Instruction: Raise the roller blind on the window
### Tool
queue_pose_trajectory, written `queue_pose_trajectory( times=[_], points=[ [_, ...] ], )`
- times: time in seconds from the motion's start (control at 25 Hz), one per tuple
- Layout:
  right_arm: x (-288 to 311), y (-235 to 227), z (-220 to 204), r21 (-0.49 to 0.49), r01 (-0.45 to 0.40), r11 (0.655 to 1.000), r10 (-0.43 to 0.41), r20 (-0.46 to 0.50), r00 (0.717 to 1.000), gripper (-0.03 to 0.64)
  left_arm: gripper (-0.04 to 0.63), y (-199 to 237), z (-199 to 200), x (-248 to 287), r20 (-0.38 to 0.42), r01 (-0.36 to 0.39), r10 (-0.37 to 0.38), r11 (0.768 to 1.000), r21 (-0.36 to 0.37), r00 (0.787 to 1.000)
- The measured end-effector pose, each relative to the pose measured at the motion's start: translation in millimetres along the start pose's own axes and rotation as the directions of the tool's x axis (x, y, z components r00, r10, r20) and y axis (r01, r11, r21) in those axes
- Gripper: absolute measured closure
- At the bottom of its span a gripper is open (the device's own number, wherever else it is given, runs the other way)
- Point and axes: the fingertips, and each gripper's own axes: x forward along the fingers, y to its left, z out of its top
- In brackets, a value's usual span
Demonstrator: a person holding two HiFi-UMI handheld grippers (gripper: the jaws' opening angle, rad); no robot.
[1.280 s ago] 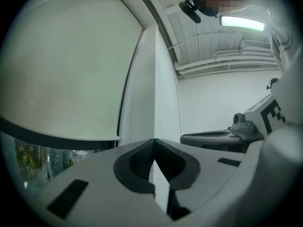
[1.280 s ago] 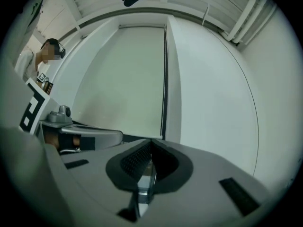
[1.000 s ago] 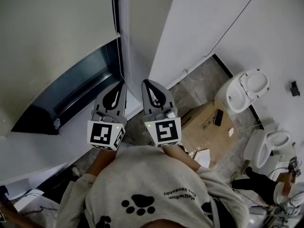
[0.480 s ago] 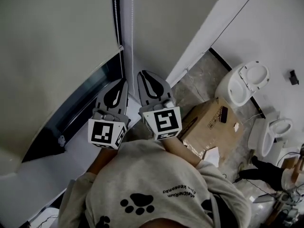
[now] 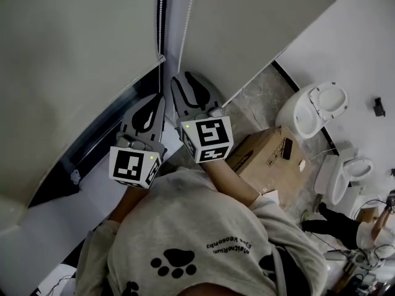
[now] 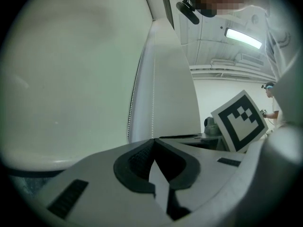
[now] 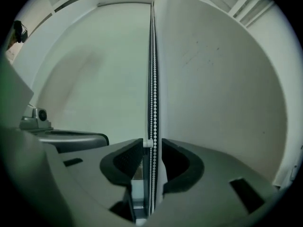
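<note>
1. The person holds both grippers out in front of the chest, side by side and pointing level at the window wall. The forearms reach forward out of the grey sweatshirt [image 5: 203,239].
2. The left gripper [image 5: 158,102] is just beside the right one and a little further back. Its jaws are closed tip to tip with nothing between them, as the left gripper view shows [image 6: 154,143].
3. The right gripper [image 5: 187,82] reaches further forward, and its marker cube [image 5: 205,139] is tilted toward the camera.
4. In the right gripper view, the right gripper's [image 7: 152,148] jaws have just been opening and now stand apart. The bead chain [image 7: 152,79] hangs straight down through the gap, and the pads do not press on it. A small white connector [image 7: 148,144] on the chain sits level with the jaw tips.
5. The roller blind [image 5: 74,60] covers most of the window at the left. Its bottom edge leaves a dark strip of glass [image 5: 108,142] bare. The chain [image 5: 162,17] runs down beside the blind's right edge.
6. Each cube carries black-and-white square patterns and no letters.
7. The sweatshirt bears a paw print [image 5: 174,263] and a line of writing that is upside down and too small to read.
8. The cardboard box [image 5: 262,156] on the floor has small printed symbols, which are also illegible.
</note>
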Motion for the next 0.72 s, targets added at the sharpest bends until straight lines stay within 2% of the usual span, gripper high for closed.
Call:
queue_pose_trajectory(
  times=[0.28,0.52,0.72],
  points=[
    [17,1,-3,-0.011,0.005,1.0,-0.005,-0.024,1.0,0.505,0.588,9,7,6,0.001,-0.018,0.018,1.0,0.003,1.0],
    [23,-1,-1,0.006,0.006,1.0,-0.006,-0.007,1.0,0.561,0.588,12,7,2,-0.004,-0.039,0.039,0.999,-0.006,0.999],
    [28,3,-6,-0.005,-0.021,1.0,0.021,-0.041,0.999,0.589,0.588,16,7,-2,-0.004,-0.058,0.058,0.998,-0.006,0.998]
  ],
)
